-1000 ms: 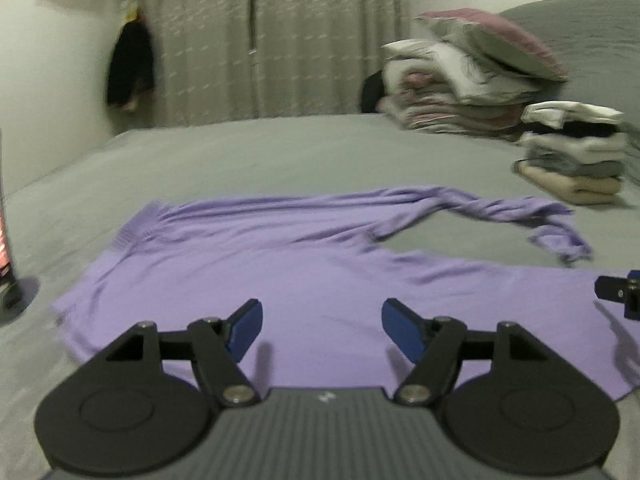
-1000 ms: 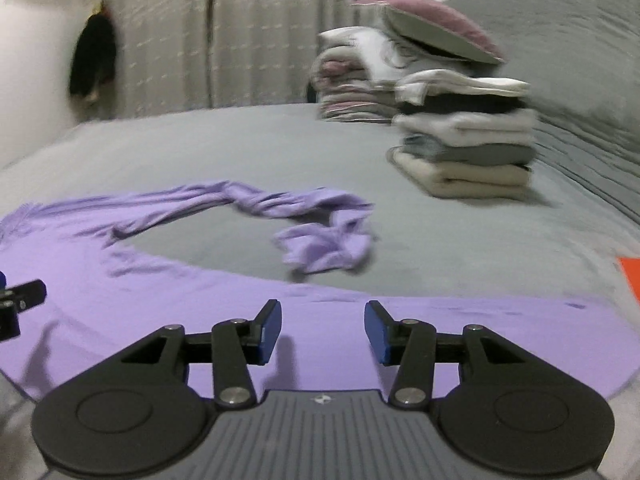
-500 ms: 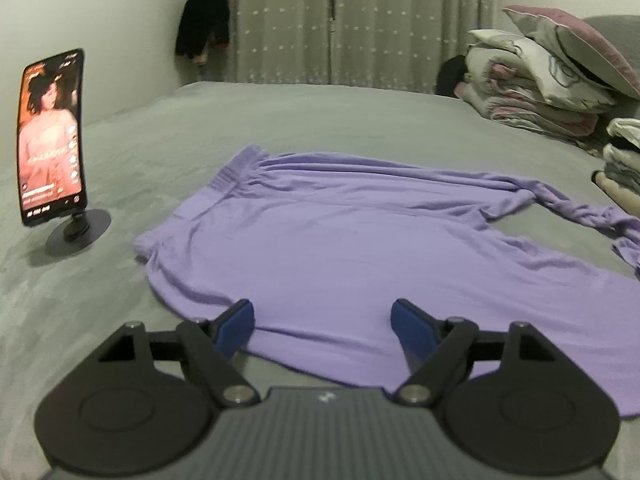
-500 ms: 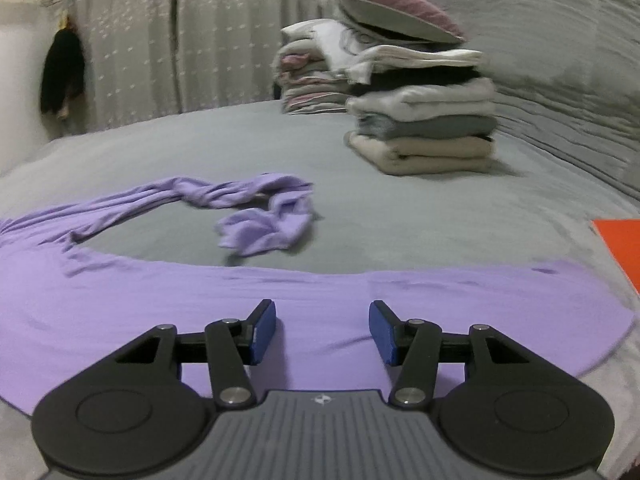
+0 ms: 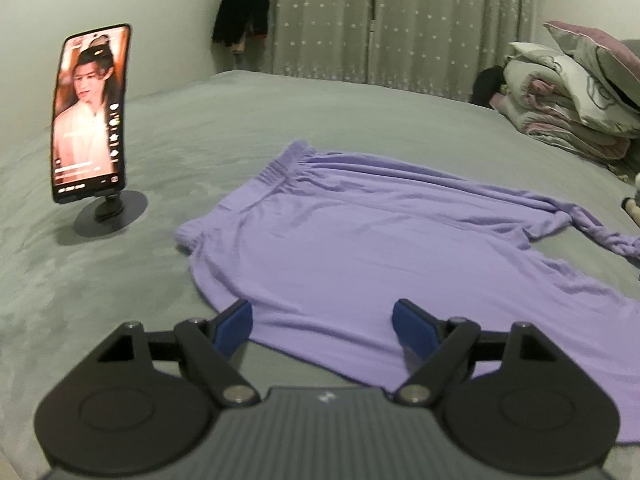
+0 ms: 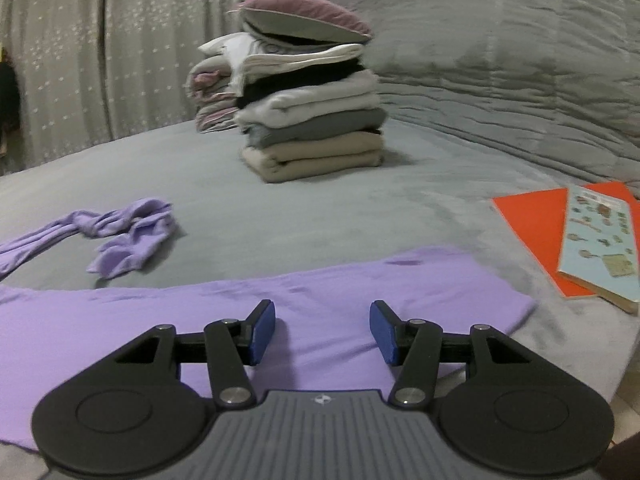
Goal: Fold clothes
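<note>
A pair of lilac trousers (image 5: 360,248) lies spread flat across the grey bed, its gathered waistband (image 5: 280,168) at the far left. The near leg (image 6: 240,312) runs to the right; the far leg ends in a bunched, twisted heap (image 6: 128,240). My left gripper (image 5: 322,322) hovers open over the near edge of the trousers by the waist end, nothing between its blue pads. Above the near leg close to its cuff, my right gripper (image 6: 322,330) is also open and empty.
A phone on a round stand (image 5: 90,120) plays a video at the left. A stack of folded clothes (image 6: 312,120) stands mid-bed, with bedding and a pillow (image 5: 576,88) behind. An orange folder and a book (image 6: 592,240) lie at the right, near the bed's edge.
Both views swung outward: the left gripper went left to the waist end and its jaws widened; the right gripper went right toward the cuff, jaws slightly wider. The trousers have not moved.
</note>
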A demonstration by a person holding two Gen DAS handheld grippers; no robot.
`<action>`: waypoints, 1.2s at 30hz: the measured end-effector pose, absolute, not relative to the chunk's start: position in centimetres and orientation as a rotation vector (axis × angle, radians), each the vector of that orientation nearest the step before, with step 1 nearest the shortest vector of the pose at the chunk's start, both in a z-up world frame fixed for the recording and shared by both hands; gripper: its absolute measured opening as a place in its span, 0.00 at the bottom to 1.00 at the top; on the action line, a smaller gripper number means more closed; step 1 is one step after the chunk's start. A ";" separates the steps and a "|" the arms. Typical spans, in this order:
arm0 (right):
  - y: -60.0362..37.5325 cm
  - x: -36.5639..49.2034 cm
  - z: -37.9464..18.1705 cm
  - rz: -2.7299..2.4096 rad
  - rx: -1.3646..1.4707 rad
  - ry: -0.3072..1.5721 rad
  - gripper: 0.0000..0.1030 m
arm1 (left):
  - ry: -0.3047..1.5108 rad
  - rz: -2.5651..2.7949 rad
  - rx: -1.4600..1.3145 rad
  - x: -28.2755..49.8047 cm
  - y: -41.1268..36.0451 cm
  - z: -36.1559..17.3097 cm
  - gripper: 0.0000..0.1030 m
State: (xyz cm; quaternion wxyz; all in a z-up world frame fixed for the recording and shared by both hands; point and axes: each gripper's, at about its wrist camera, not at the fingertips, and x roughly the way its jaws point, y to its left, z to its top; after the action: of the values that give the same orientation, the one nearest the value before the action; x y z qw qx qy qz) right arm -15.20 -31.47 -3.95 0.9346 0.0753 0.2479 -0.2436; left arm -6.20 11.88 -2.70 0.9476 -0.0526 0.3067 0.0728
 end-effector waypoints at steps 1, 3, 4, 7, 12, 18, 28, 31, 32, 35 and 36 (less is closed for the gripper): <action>-31.8 -15.3 -3.9 -0.512 0.155 0.505 0.51 | 0.625 0.159 -0.111 -6.1 12.1 -2.7 0.79; -32.4 -15.5 -3.9 -0.531 0.155 0.502 0.51 | 0.628 0.180 -0.119 -6.0 12.6 -2.7 0.79; -32.6 -15.6 -3.9 -0.541 0.154 0.501 0.51 | 0.631 0.199 -0.125 -6.0 12.9 -2.7 0.79; -33.2 -15.8 -3.9 -0.585 0.143 0.504 0.51 | 0.633 0.234 -0.149 -5.9 13.8 -2.7 0.79; -34.1 -16.2 -3.9 -0.630 0.161 0.502 0.52 | 0.626 0.292 -0.176 -5.9 15.0 -2.6 0.79; -34.2 -16.4 -3.6 -0.651 0.199 0.498 0.52 | 0.590 0.325 -0.224 -6.3 15.7 -2.0 0.79; -31.9 -15.5 -2.5 -0.581 0.210 0.503 0.55 | 0.578 0.243 -0.235 -6.3 14.0 -0.7 0.89; -30.6 -14.9 -2.3 -0.535 0.219 0.522 0.55 | 0.597 0.210 -0.240 -6.0 13.2 -0.4 0.92; -30.1 -14.6 -2.3 -0.516 0.216 0.528 0.55 | 0.602 0.196 -0.241 -6.0 12.9 -0.3 0.94; -28.3 -13.7 -1.9 -0.461 0.188 0.541 0.55 | 0.622 0.149 -0.230 -5.8 11.9 0.1 1.00; -27.7 -13.4 -1.7 -0.442 0.181 0.546 0.55 | 0.629 0.138 -0.229 -5.6 11.5 0.2 1.00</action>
State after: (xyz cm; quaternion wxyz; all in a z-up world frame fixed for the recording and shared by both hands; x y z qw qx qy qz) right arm -13.39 -27.69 -1.74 0.9349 0.0883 0.2670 -0.2164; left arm -5.62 11.49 0.16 0.9421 -0.1123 0.3086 0.0678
